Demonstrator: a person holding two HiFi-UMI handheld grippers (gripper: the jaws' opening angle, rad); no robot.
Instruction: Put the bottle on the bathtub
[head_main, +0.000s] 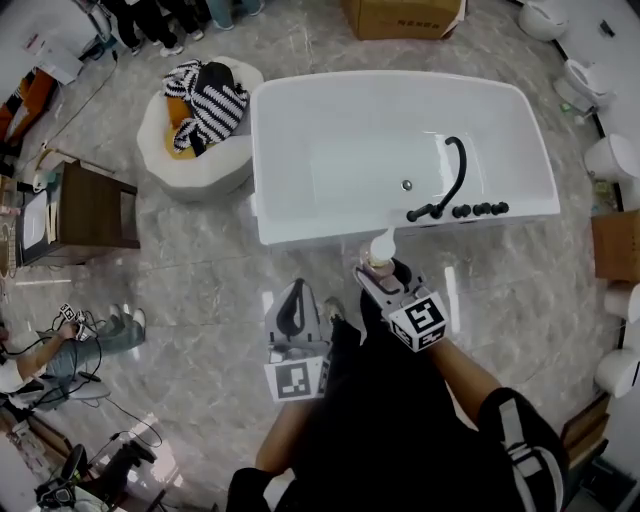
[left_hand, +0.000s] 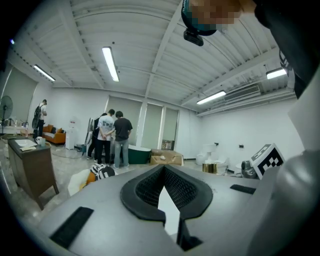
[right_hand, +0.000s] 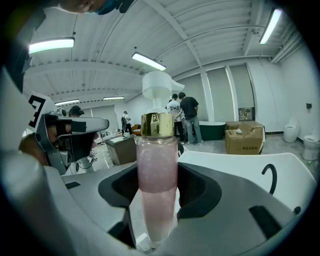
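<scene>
A clear bottle (right_hand: 157, 185) of pink liquid with a gold collar and white pump top stands upright between the jaws of my right gripper (right_hand: 156, 200), which is shut on it. In the head view the bottle (head_main: 381, 248) shows just below the near rim of the white bathtub (head_main: 330, 225), close to the black faucet (head_main: 452, 185), with the right gripper (head_main: 385, 272) under it. My left gripper (head_main: 297, 312) hangs lower left of it, over the floor. Its jaws (left_hand: 167, 200) are closed together with nothing between them.
A white beanbag (head_main: 190, 150) with striped clothes sits left of the tub. A dark wooden cabinet (head_main: 90, 210) stands further left. Cardboard boxes (head_main: 405, 15), toilets (head_main: 610, 155) at the right wall, and several people (left_hand: 112, 135) stand around. Cables lie on the marble floor lower left.
</scene>
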